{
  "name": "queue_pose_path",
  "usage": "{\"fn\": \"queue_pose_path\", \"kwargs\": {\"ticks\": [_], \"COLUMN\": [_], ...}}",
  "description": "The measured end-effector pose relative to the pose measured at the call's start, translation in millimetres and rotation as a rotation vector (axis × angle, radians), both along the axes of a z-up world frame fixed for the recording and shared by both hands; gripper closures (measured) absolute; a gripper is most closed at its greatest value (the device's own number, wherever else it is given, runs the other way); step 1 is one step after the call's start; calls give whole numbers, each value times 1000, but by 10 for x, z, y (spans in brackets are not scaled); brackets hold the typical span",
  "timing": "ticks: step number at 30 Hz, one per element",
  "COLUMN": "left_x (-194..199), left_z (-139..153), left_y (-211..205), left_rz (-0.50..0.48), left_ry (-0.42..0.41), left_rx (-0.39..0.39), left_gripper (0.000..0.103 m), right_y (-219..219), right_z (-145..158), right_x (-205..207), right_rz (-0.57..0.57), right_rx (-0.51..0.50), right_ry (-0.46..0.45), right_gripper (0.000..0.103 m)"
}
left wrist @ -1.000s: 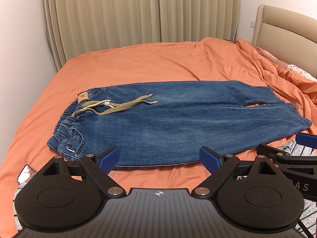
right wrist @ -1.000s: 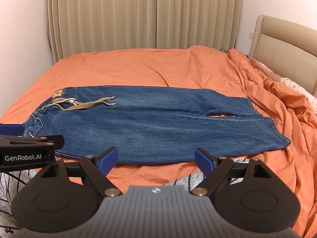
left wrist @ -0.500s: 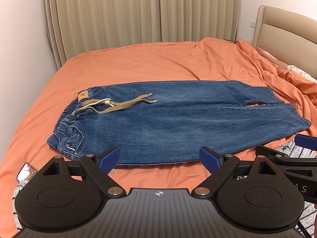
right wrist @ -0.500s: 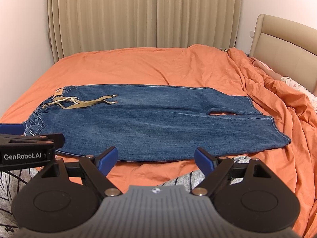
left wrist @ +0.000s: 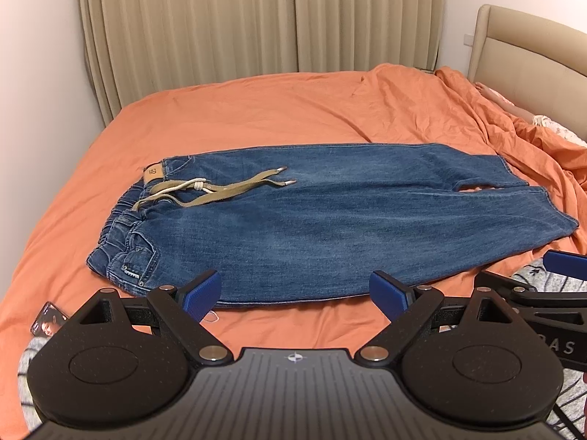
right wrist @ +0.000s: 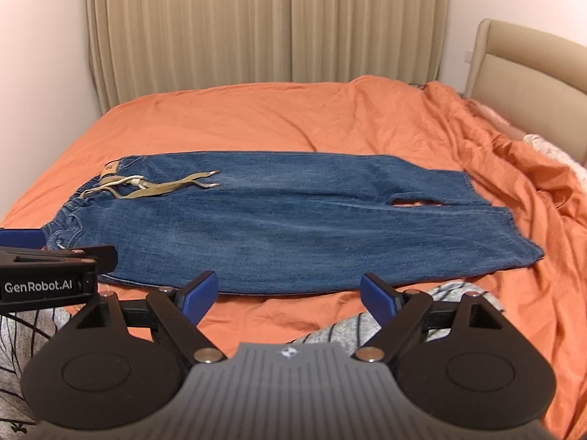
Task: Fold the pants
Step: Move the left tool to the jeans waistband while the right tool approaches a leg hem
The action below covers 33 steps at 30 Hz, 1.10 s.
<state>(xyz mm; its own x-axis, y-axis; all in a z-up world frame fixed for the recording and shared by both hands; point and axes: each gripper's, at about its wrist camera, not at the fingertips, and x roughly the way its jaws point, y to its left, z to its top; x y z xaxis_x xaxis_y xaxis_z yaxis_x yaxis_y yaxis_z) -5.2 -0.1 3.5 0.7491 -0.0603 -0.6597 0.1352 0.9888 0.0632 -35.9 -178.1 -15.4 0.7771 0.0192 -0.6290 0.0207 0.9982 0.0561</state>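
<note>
Jaws of both grippers gape wide, empty, above the jeans (left wrist: 330,216).

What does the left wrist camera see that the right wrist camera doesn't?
Only the left wrist view shows a phone lying on the orange bedding at its lower left. Only the right wrist view shows the "GenRobot.AI" lettering on the side of the left gripper. Both show the jeans spread flat, their drawstring, the curtains, the headboard, and open jaws on the right gripper too.

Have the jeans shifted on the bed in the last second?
No. The jeans lie flat, and their small drift against the curtains is shared, so it looks like camera motion.
</note>
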Motion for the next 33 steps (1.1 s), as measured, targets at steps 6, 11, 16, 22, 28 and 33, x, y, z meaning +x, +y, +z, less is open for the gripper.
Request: {"fn": "queue_pose_path", "kwargs": {"ticks": [6, 11, 16, 22, 28, 33], "left_x": [432, 1013, 1707, 2517, 3175, 3405], "left_z": [-21, -95, -204, -472, -917, -1277], "left_y": [396, 957, 1695, 2422, 2882, 3192], "left_rz": [-3, 17, 89, 154, 135, 108], "left_ry": [59, 141, 183, 248, 364, 403], "left_rx": [-85, -197, -278, -312, -302, -449], "left_gripper": [6, 30, 42, 42, 31, 31], "right_y": [-159, -275, -381, -617, -618, -428], "right_z": [-94, -196, -379, -747, -952, -1038], "right_x": [284, 690, 1247, 1915, 2313, 2453], "right_rz": [53, 56, 52, -14, -54, -20], "right_rx": [97, 76, 21, 17, 39, 12], "right_ry": [-6, -34, -4, 79, 122, 143], "right_gripper": [22, 23, 56, 71, 70, 63]}}
